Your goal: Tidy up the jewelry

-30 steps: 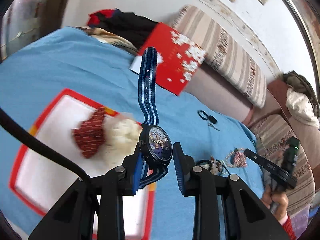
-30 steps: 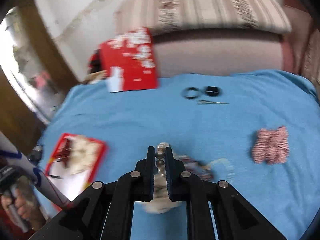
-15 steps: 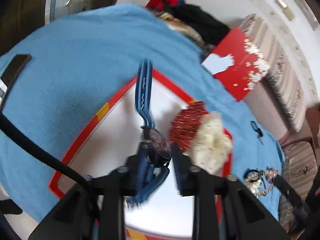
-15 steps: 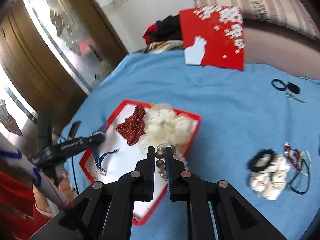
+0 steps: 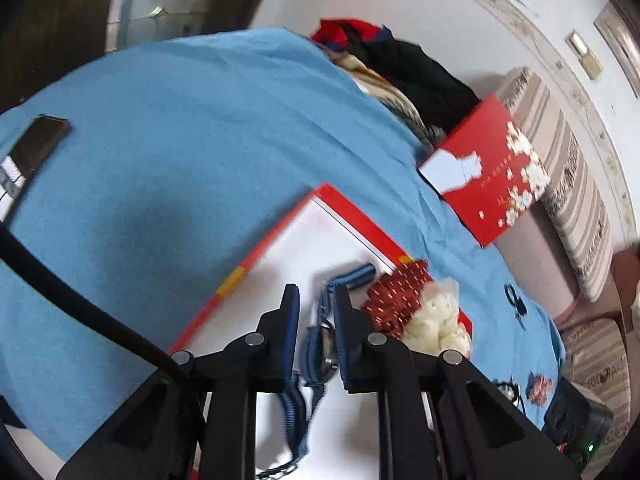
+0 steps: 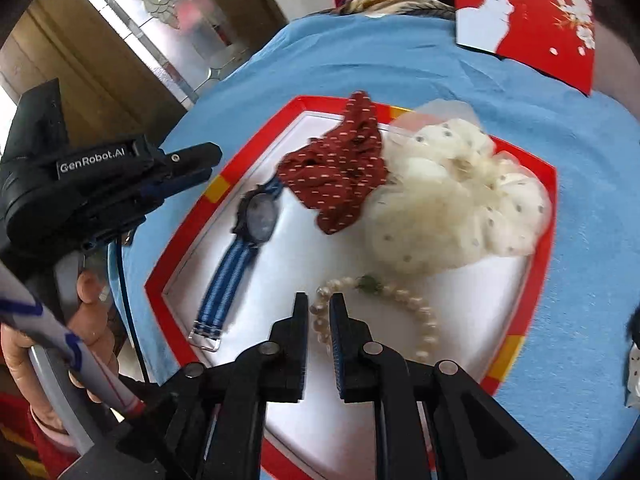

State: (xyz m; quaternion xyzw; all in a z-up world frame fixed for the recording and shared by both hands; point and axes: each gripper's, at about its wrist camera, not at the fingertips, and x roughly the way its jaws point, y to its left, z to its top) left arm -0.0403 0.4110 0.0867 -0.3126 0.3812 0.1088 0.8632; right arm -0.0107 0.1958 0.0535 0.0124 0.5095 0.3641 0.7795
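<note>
A white tray with a red rim point(image 6: 188, 232) lies on the blue cloth. In it are a dark watch on a blue striped strap point(image 6: 258, 216), a red dotted scrunchie point(image 6: 340, 176) and a cream scrunchie point(image 6: 452, 200). A pearl bracelet point(image 6: 424, 320) also lies there, one end running between the fingers of my right gripper point(image 6: 319, 300). Its jaws are opening and the pads stand clear of the beads. My left gripper point(image 6: 208, 164) hovers at the tray's left rim, narrowly open, off the watch. In the left wrist view the watch point(image 5: 320, 340) lies flat on the tray beyond that gripper point(image 5: 316, 292).
A red box with white flowers point(image 5: 492, 184) leans at the far side, beside a heap of clothes point(image 5: 400, 60) and a striped cushion point(image 5: 572, 184). A dark phone point(image 5: 36, 144) lies far left. Scissors point(image 5: 514, 304) and more trinkets point(image 5: 540, 384) lie right of the tray.
The left gripper came down over the tray and let go of the watch, which now lies flat. The right gripper carried the pearl bracelet to the tray, laid it down and parted its jaws.
</note>
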